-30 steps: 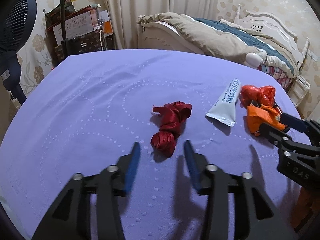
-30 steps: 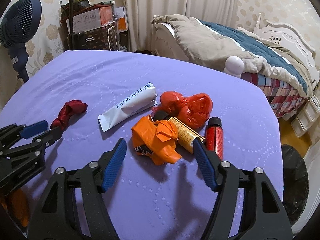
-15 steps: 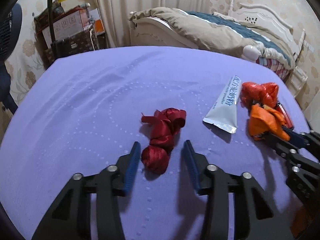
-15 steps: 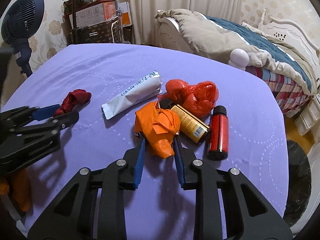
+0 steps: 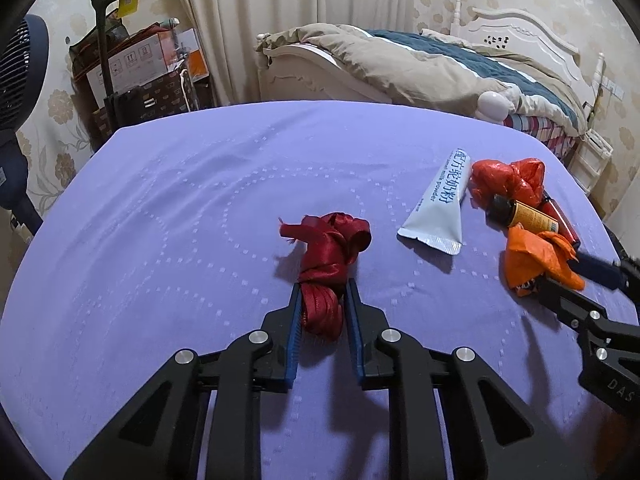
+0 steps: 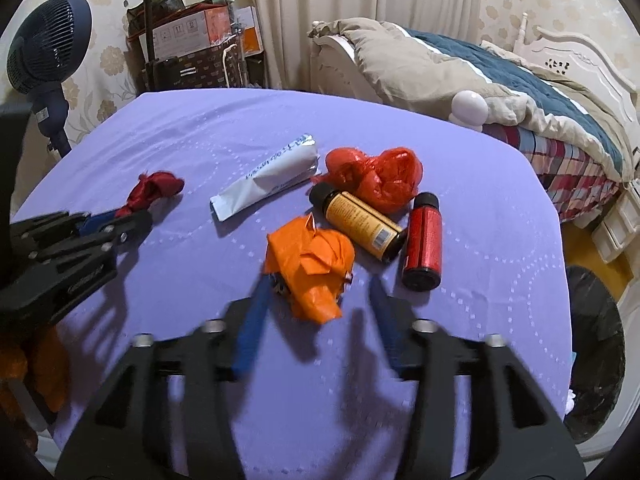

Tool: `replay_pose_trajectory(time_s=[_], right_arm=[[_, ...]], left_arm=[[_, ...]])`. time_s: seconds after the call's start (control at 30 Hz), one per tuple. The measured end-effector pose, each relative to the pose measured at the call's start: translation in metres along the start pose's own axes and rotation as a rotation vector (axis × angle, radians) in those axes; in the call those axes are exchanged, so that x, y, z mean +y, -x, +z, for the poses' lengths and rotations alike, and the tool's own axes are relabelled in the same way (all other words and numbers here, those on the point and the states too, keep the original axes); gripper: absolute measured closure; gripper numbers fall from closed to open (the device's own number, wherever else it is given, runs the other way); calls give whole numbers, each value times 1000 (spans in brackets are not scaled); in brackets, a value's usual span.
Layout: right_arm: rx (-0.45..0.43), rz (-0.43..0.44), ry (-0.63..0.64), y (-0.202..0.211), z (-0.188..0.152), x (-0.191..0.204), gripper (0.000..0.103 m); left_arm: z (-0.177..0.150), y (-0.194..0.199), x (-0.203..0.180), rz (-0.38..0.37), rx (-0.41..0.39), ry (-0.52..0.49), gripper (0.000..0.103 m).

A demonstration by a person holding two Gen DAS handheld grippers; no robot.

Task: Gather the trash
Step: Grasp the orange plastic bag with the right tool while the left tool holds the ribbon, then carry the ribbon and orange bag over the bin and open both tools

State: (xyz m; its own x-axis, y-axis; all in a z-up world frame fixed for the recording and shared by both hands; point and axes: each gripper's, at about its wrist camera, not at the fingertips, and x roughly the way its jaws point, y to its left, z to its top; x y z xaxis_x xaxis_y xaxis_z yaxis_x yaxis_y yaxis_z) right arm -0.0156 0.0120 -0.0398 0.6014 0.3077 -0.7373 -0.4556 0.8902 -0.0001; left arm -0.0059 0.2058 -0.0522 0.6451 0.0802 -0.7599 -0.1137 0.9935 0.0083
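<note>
A dark red ribbon bundle (image 5: 332,236) lies mid-table on the purple cloth (image 5: 180,208). My left gripper (image 5: 323,292) is shut on its near end, both blue pads pressing it; the right wrist view shows the same grip (image 6: 120,220). A crumpled orange wrapper (image 6: 312,264) lies between the blurred jaws of my right gripper (image 6: 318,292), which are opening. The right pad stands clear of the wrapper and the left pad (image 6: 260,296) is at its edge. The wrapper rests on the cloth.
Behind the orange wrapper lie a white tube (image 6: 268,184), a red plastic bag (image 6: 376,176), an amber bottle (image 6: 360,220) and a red bottle (image 6: 424,240). A black bin (image 6: 596,352) stands off the table's right edge. A fan (image 6: 44,60) and a bed (image 6: 500,64) are beyond.
My left gripper has closed on the red ribbon bundle. The right gripper squeezed in on the orange wrapper half a second ago and has spread apart again; the wrapper stays on the cloth.
</note>
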Motion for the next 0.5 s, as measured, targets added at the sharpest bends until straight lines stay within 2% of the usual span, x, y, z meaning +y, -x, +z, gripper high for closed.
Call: replay_pose_trajectory(time_s=[0.27,0.3,0.33,0.37,0.5], right_arm=[[20,5,15,-17,8,6,43],[28,5,18,-20,8,7,45],[31,3,19,-21,8,8,53],[39,3,21,-23,8,8,55],[36,8,28,-21,5,9,56]], left_arm=[[-2,3,7,5,-2,30,82],[-2,3,8,4,-1,34,82],[-2,3,7,4,-2,34,82],[-2,3,7,6,-6,33,82],[-1,3,7,16,-12,30,82]])
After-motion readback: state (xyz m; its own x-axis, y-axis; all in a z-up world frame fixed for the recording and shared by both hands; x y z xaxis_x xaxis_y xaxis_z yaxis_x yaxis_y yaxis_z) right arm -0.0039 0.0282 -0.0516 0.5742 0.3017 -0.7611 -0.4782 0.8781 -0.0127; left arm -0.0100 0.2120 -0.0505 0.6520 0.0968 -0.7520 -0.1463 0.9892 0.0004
